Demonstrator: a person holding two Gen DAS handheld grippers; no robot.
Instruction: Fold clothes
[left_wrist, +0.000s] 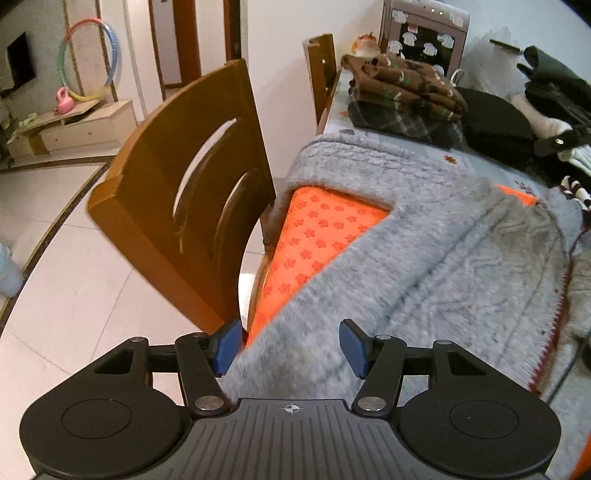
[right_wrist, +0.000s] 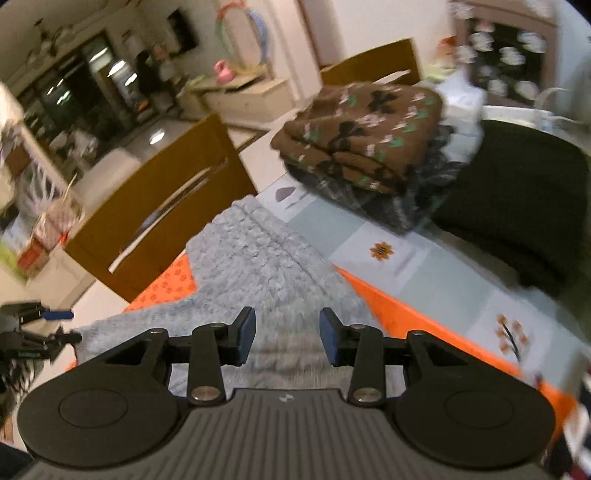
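**Grey fleece garment spread on the table, both claws released above it**

The grey fleece garment (left_wrist: 424, 251) lies flat on an orange flower-print mat (left_wrist: 314, 236) at the near edge of the table (right_wrist: 417, 254). Its lower part is cut off by both grippers' bodies, and motion blur smears the pile near the fingers, so the nearest hem is hard to make out. In the left wrist view its long axis runs from the near left corner toward the far right, where a zigzag red trim edges it. One fuzzy flap reaches toward the wooden chair (left_wrist: 192, 199) beside the table.

The left gripper (left_wrist: 290, 345) hangs over the cloth with its blue pads wide apart, gripping nothing. The right gripper (right_wrist: 287, 336) is likewise spread, empty, just above the fleece; whether either touches the fabric cannot be told.

Farther back sits a stack of folded clothes: a brown patterned sweater (right_wrist: 364, 136) on top of a dark plaid piece (left_wrist: 402, 123). A dark folded garment (right_wrist: 517, 206) lies beside the stack.
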